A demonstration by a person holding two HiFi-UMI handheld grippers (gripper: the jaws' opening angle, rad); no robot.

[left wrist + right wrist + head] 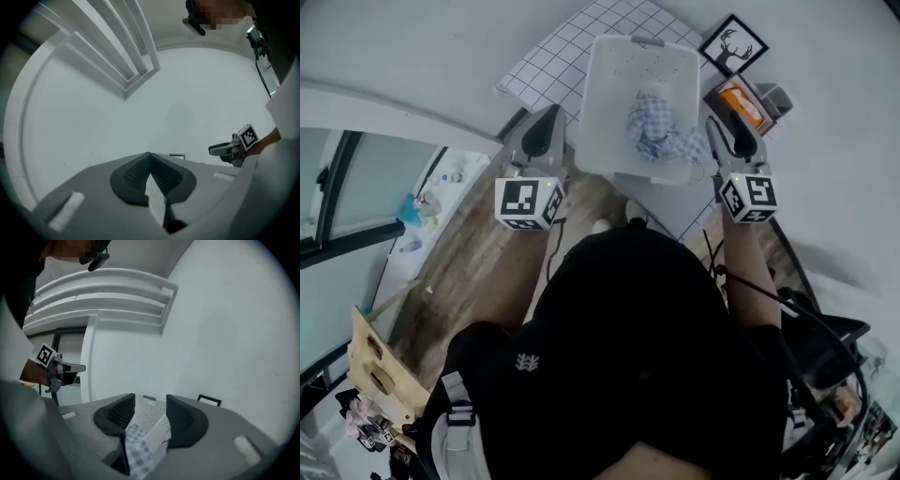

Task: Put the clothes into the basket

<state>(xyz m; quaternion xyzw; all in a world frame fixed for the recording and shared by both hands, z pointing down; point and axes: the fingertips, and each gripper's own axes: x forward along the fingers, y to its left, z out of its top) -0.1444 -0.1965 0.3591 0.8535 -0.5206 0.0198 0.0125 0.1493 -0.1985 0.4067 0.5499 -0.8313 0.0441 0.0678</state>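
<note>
A white plastic basket (600, 112) stands in front of me with a blue-and-white checked cloth (654, 127) bunched inside it, towards its right side. My right gripper (715, 127) hovers at the basket's right rim, beside the cloth's trailing end. In the right gripper view its jaws (150, 401) stand apart, with the basket wall (151, 409) and the checked cloth (138, 446) showing through the gap and nothing pressed between the pads. My left gripper (548, 114) is just left of the basket. Its jaws (150, 155) are shut and empty.
A white grid-patterned mat (553, 66) lies under the basket. A framed deer picture (733, 44) and an orange box (739, 101) sit at the back right. Wooden floor (478, 272) runs to the left, with a plywood piece (375, 366) at the lower left.
</note>
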